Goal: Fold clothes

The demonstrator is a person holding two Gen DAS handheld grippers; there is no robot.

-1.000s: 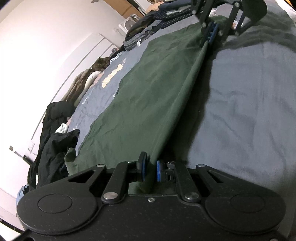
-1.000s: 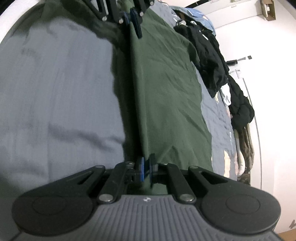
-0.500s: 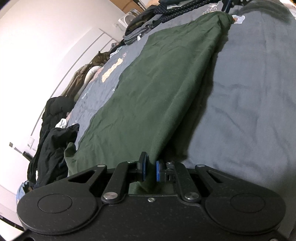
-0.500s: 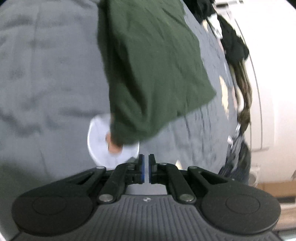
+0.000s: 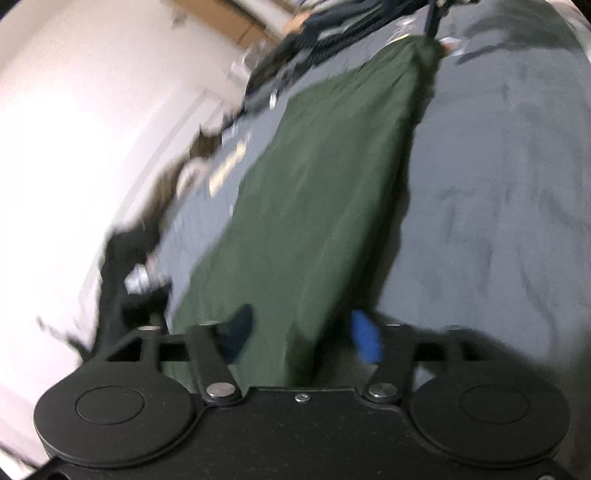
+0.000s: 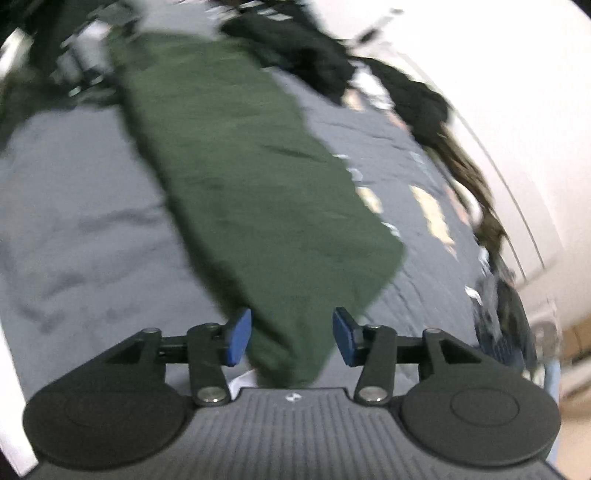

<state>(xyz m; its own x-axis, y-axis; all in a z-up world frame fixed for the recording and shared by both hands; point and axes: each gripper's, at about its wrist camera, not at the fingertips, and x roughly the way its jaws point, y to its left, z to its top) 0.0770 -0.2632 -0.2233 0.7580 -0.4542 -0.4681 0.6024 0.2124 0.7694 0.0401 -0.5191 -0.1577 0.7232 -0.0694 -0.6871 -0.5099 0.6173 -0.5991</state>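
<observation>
Both hand-held grippers have let go since a second ago: the left hand-held gripper (image 5: 303, 338) and right hand-held gripper (image 6: 291, 341) now gape wide, holding nothing. The green garment (image 6: 240, 158) lies folded lengthwise on the grey bed (image 5: 498, 192).

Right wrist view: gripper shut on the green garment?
No. The right gripper has its blue pads wide apart, with the green garment lying loose between them.

Grey bedsheet (image 5: 498, 192), white wall (image 5: 74, 129), cardboard box (image 5: 221, 22)
</observation>
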